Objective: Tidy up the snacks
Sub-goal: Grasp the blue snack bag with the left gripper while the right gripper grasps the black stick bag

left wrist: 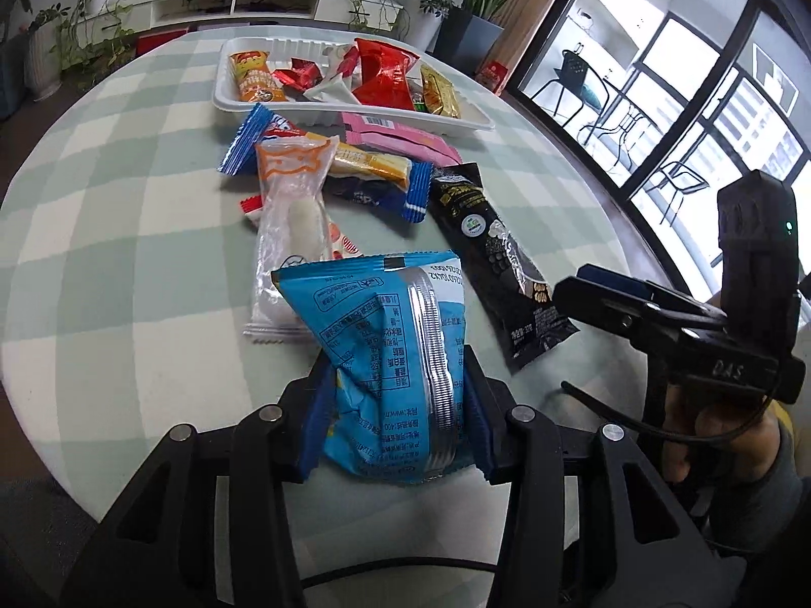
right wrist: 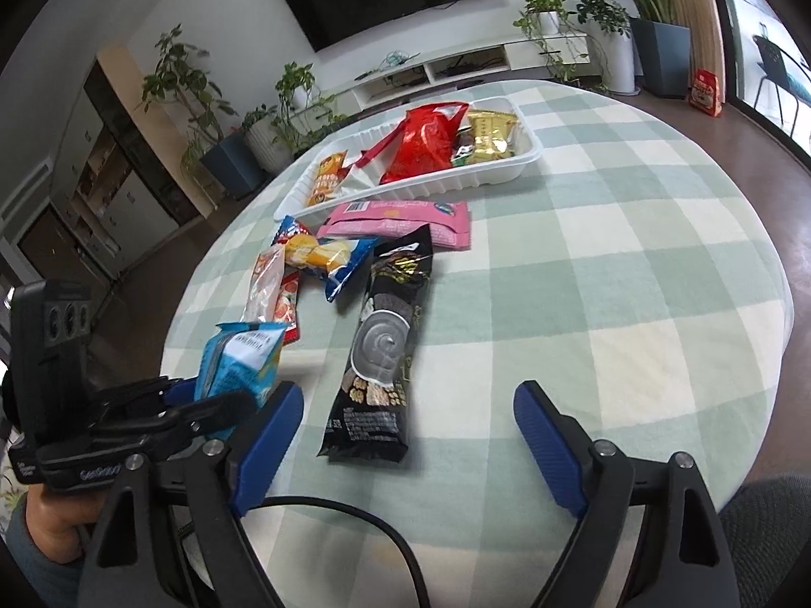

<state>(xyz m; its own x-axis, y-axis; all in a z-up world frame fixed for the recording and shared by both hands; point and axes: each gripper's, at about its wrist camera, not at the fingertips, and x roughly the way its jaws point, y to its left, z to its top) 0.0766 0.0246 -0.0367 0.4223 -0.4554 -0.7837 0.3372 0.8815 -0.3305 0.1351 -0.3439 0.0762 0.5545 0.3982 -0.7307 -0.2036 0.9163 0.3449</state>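
Left gripper (left wrist: 395, 405) clamps the light-blue snack bag (left wrist: 385, 354), held off the table (left wrist: 126, 253), well short of the white tray (left wrist: 349, 116). Right gripper (right wrist: 408, 448) is agape, empty, just short of the black packet (right wrist: 385, 349).

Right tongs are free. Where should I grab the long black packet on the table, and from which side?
Take the black packet across its narrow width near the middle, coming down from above. It lies flat and lengthwise ahead of the open right tongs, with bare cloth on both long edges, so the fingers can likely straddle it.
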